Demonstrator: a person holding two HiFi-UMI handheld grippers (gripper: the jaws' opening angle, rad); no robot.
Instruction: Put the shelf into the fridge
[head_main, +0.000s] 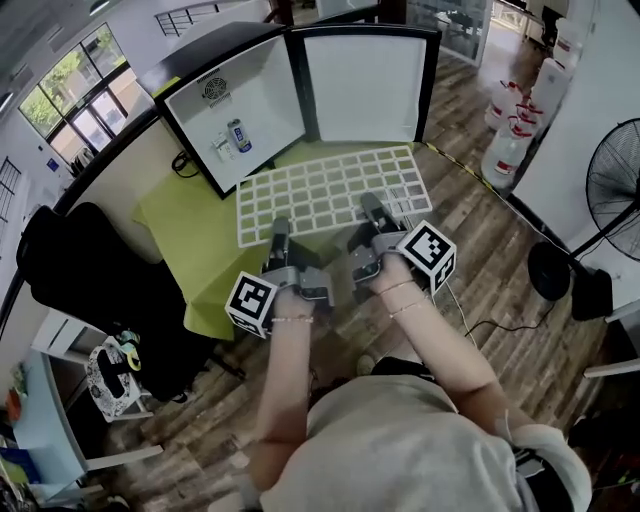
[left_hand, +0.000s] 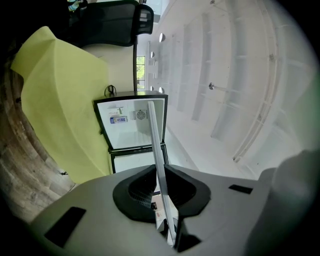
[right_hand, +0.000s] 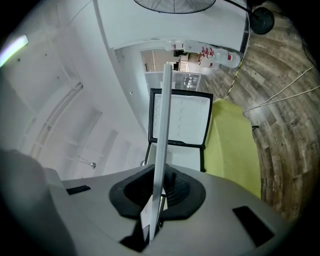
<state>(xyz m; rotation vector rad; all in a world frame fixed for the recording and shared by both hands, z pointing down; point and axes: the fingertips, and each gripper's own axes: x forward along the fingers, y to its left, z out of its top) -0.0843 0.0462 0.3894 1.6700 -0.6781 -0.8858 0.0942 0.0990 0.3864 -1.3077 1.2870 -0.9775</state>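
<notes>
Both forearms reach forward side by side. The left hand-held gripper (head_main: 280, 230) and right hand-held gripper (head_main: 371, 207) each clamp the near edge of the white wire-grid shelf (head_main: 330, 190), which is before the open black-framed fridge (head_main: 240, 110).

Daylit windows (head_main: 72, 88) overlook a wood-plank floor (head_main: 505, 255) with a green table (head_main: 182, 222), black chair (head_main: 85, 262) and standing fan (head_main: 618, 178).

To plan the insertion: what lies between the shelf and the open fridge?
Only a narrow strip of green table cover; the head view shows nothing else between shelf and fridge.
</notes>
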